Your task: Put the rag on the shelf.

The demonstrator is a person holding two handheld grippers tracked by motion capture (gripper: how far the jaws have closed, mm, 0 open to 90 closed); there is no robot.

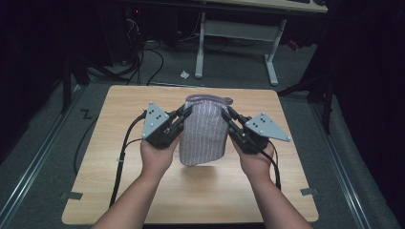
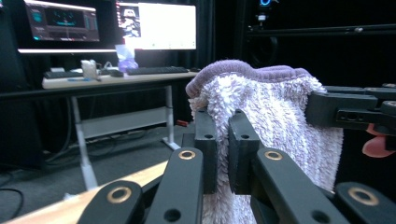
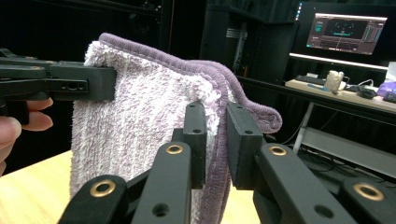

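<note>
High view: a folded purple-and-white striped towel hangs above the middle of the wooden worktop, held clear of its surface by two hand-held grippers. The left gripper grips the towel's upper left corner and the right gripper grips its upper right corner; the towel's darker hemmed edge runs along the top between them, and its lower end hangs free just above the worktop. Each gripper carries a grey three-cornered plate and a trailing black cable, and the person's hands hold the gripper bodies on either side of the towel. Left gripper view: the two black fingers are closed almost together on the towel's fluffy edge, pinching the fabric between them; the other gripper clamps the towel's far corner, at the right of this view. Right gripper view: the fingers are likewise nearly closed, with the towel's edge clamped between them, and the opposite gripper bites the far corner. Beyond the towel stands a desk with monitors.
</note>
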